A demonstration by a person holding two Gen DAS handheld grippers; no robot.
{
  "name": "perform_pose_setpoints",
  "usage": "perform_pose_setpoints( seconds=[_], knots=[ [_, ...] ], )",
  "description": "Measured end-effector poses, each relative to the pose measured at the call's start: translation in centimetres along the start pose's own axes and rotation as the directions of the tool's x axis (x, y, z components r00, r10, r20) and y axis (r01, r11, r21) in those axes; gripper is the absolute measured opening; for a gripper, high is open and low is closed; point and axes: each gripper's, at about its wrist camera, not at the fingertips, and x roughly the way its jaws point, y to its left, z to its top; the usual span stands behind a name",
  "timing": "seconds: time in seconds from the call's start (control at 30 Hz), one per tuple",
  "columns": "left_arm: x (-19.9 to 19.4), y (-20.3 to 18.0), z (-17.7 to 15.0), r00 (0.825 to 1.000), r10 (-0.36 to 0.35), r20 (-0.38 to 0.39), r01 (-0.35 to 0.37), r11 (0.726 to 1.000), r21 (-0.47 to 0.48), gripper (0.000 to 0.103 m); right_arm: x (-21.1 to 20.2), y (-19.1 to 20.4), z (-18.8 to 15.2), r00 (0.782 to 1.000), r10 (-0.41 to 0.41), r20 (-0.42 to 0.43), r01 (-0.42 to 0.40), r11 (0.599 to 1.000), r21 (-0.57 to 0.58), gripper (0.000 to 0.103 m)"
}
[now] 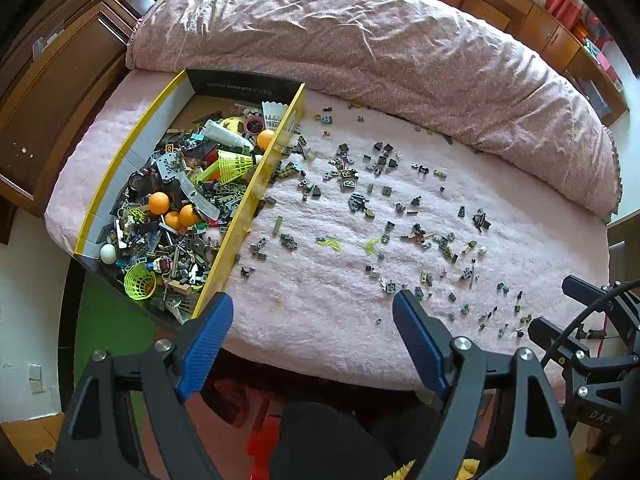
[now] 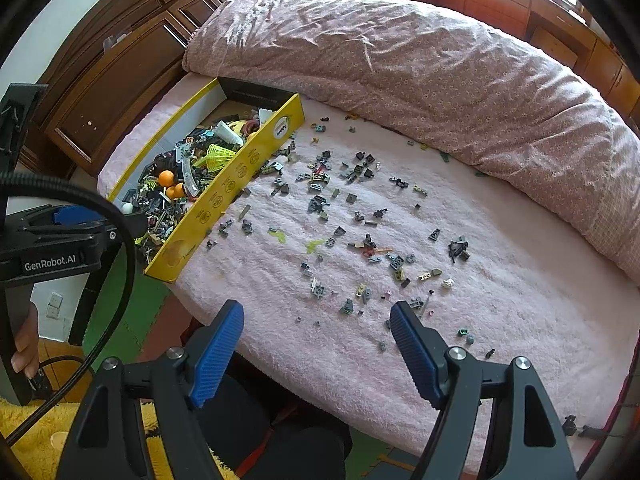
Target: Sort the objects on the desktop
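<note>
**Both grippers spread, bricks ahead**

Left wrist view: the left gripper [image 1: 313, 310] is spread and empty. Scattered bricks [image 1: 384, 200] lie on the pink blanket [image 1: 312, 280] toward one o'clock; the yellow box [image 1: 256, 184] runs toward eleven.

Right wrist view: the right gripper [image 2: 317, 318] is spread (nothing held), bricks nearer, at twelve.

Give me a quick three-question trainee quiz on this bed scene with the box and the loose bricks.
1. True or false: both the left gripper and the right gripper are open and empty.
2. Where do most loose bricks lie: A) on the quilt, B) on the pink blanket, C) on the floor?
3. What colour are the round balls grouped in the box?

Key: 1 true; 2 B; 3 orange.
</note>
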Motion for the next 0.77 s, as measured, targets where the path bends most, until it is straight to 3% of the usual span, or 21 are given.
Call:
perform_pose_setpoints(
  seconds=[0.43, 0.77],
  knots=[
    [0.3, -0.1, 0.0, 1.0, -0.008, -0.013, 0.008, 1.0, 0.013, 0.083, 0.1, 0.0, 0.0, 1.0, 0.001, -0.003, -0.001, 1.0, 0.004, 0.078],
    [1.9, -3.6, 0.6, 0.999, -0.007, -0.038, 0.012, 0.991, 0.132, 0.083, 0.9, -2.3, -1.0, 1.0, 0.0, -0.023, 0.002, 0.996, 0.089, 0.078]
  ],
)
